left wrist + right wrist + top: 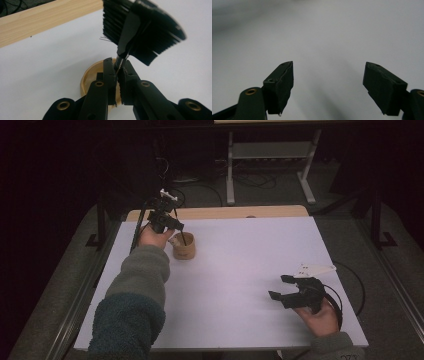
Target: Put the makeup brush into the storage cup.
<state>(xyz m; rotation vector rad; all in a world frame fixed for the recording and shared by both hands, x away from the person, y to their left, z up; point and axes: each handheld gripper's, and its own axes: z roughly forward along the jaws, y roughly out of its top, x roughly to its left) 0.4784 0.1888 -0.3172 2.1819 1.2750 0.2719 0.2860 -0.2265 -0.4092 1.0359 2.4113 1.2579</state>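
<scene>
A small tan cup (pixel 183 249) stands on the white table top (pixel 240 265) at the back left. My left gripper (pixel 174 223) hovers just above and left of the cup, shut on the thin stem of a black brush (pixel 183 238) that reaches down to the cup. In the left gripper view the jaws (pixel 117 63) pinch the stem, the brush's black bristle head (pixel 142 27) spreads beyond the tips, and the cup's rim (pixel 86 80) shows behind them. My right gripper (pixel 276 286) rests low at the front right, open, with nothing between its fingers (pixel 280 85).
A wooden strip (pixel 225 212) (pixel 37 22) runs along the table's far edge. Behind it are a dark floor, cables and a metal stand (pixel 270 165). A cable loops from the right gripper near the table's right edge (pixel 357 285).
</scene>
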